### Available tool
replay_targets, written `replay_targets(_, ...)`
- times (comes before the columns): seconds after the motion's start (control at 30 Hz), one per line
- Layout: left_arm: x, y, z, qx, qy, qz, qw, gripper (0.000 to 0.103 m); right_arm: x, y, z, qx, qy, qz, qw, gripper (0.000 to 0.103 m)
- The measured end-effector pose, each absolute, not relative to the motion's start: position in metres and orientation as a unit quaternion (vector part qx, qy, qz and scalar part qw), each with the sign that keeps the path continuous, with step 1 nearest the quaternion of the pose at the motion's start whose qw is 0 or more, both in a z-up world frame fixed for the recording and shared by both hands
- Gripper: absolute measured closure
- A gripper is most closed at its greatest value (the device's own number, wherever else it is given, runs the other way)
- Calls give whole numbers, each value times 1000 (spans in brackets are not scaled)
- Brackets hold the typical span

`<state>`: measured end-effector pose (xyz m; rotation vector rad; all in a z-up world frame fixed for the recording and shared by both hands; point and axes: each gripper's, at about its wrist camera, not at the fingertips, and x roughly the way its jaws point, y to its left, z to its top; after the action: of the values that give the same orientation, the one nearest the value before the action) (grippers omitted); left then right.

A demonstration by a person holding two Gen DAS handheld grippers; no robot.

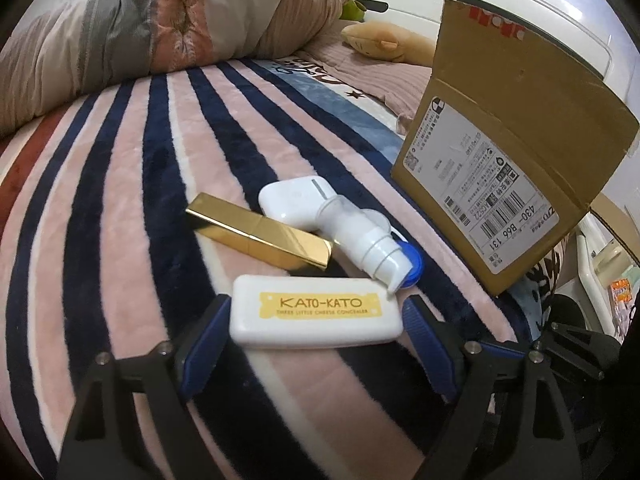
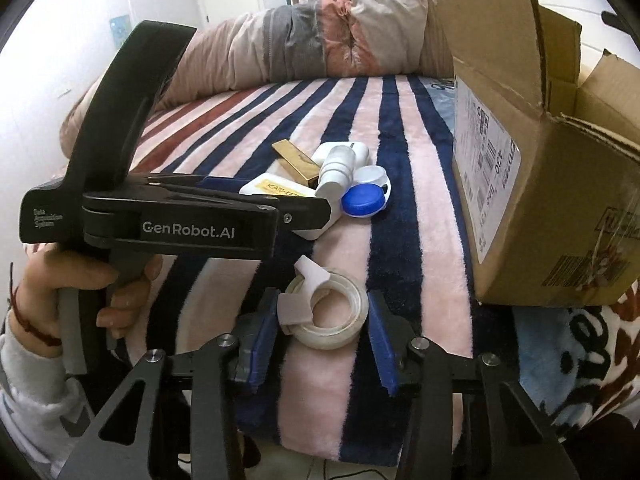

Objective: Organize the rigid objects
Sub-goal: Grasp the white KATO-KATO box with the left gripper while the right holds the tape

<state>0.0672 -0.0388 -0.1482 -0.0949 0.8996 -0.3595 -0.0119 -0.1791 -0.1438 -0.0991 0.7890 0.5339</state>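
A white KATO-KATO case [image 1: 316, 312] lies on the striped blanket between the open fingers of my left gripper [image 1: 316, 332]; I cannot tell if the pads touch it. Beyond it lie a gold bar-shaped box [image 1: 260, 230], a white pump bottle [image 1: 340, 224] and a blue-and-white lens case [image 1: 412, 268]. In the right wrist view a clear tape roll [image 2: 326, 312] lies between the open fingers of my right gripper [image 2: 324, 336]. The left gripper's body [image 2: 180, 220] reaches over the KATO-KATO case [image 2: 276, 190]. The same gold box [image 2: 296, 158], bottle [image 2: 340, 168] and lens case [image 2: 364, 198] lie beyond.
An open cardboard box [image 1: 500, 176] with a shipping label stands on the bed to the right, also in the right wrist view [image 2: 540, 200]. A rolled quilt [image 1: 140, 40] and a plush toy [image 1: 384, 40] lie at the far end. The bed edge is near me.
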Motion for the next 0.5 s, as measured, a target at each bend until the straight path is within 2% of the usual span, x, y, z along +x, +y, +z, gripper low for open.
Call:
replay_targets(0.1,66,-39,-147,-43,431,-171,885,21,-15,-178,-142,-54,373,257,890,64)
replay_targets(0.13,64,-39,-146,-42,430,-171,886,26,-16,-178,-142,-54,372,259,890,64)
replay_targets(0.17,61,-35,-142,-43,424,-164,889,50,-17,-177,-140,-54,371,261,889,64)
replay_targets(0.2,60,-28,-137,-54,423,-164,889,58,-17,-177,-139,-54,370,262,889,64)
replay_targets(0.27,57,-18,-132,-69,430,-169,884,62,-17,-174,-136,-55,367,268,889,64)
replay_targets(0.33,54,-14,-132,-63,438,-167,881,59,-17,-170,-133,-62,363,273,889,64)
replay_targets(0.4,52,-14,-137,-63,446,-165,878,35,-15,-167,-132,-64,365,270,889,64)
replay_targets(0.5,50,-23,-141,-68,439,-188,876,24,-14,-167,-132,-61,371,265,888,64)
